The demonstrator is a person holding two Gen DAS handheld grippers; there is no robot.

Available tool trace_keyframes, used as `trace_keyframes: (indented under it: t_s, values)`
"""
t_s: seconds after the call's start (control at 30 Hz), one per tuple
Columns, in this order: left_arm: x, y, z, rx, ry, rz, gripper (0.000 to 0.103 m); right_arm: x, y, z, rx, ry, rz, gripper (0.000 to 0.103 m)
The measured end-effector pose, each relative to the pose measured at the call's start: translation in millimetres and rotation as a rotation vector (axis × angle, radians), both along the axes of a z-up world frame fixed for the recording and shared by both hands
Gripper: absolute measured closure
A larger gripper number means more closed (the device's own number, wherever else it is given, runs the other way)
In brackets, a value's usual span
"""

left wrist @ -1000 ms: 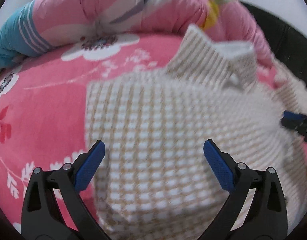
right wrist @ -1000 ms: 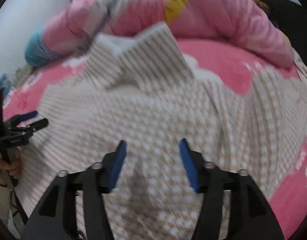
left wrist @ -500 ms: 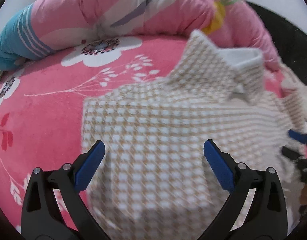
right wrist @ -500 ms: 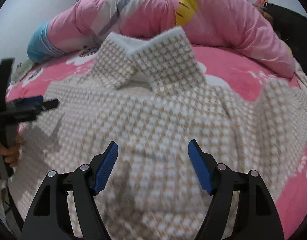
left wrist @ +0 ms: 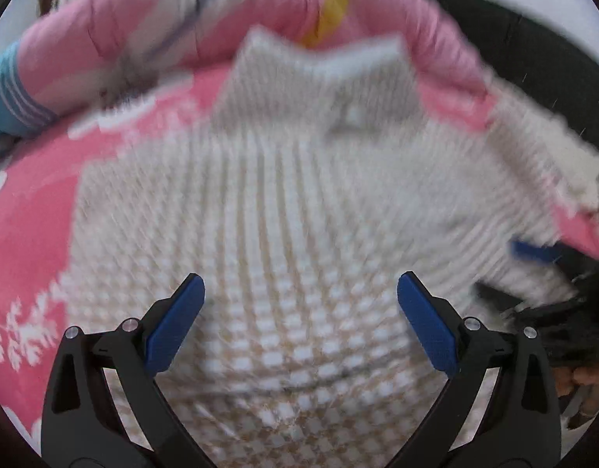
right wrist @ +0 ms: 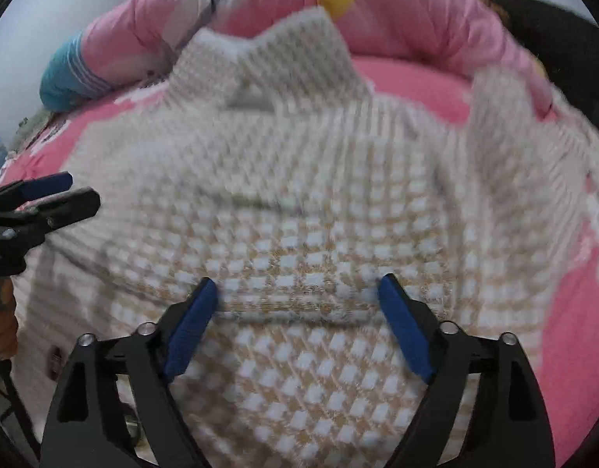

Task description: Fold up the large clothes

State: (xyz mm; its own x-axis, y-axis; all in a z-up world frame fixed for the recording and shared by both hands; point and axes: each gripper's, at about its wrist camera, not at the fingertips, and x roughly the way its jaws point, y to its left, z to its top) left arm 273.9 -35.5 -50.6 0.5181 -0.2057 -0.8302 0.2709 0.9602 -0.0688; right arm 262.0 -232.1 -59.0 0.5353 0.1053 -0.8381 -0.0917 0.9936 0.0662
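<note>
Pink bedding with white flowers covers the bed [left wrist: 30, 210] under us, and a rolled pink quilt [right wrist: 416, 19] with a blue striped end lies along the far side. On the bed we see the large checked garment [right wrist: 299, 202], beige and white, spread flat with its collar [right wrist: 260, 66] pointing toward the quilt. One sleeve [right wrist: 506, 124] lies out to the right on the pink cover. Both views are blurred, so small details of the cloth we cannot read.

We hold the left gripper [left wrist: 299, 304] above the lower middle of the garment; its blue fingers [left wrist: 174, 327] stand wide apart and grasp nothing. Our right gripper [right wrist: 295, 304] is also above the lower part of the cloth. Its jaws have just been opening, the fingers [right wrist: 404, 327] are released, and a low fold of the fabric lies between them without being pinched. In the right wrist view the left gripper shows at the left edge, near the garment's side.
</note>
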Motion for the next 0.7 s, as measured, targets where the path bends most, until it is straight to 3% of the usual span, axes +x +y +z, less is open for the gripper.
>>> trace_keyframes:
  t_s: [0.1,0.17,0.3,0.7]
  values:
    - [-5,3,-3,-0.023,-0.048,0.015,0.007,-6,1,20,-0.012,-0.016,-0.011,0.019]
    - [-4,5,-4,-0.032,-0.042,0.017,0.007,-8,1,24,-0.028,-0.039,-0.023,0.012]
    - [-7,3,-7,-0.024,-0.053,0.016,0.006,-5,-8,-3,-0.023,0.037,-0.065,0.006]
    - [-9,5,-6,-0.032,-0.059,0.014,0.006,-18,-16,-4,0.022,0.052,-0.088,0.006]
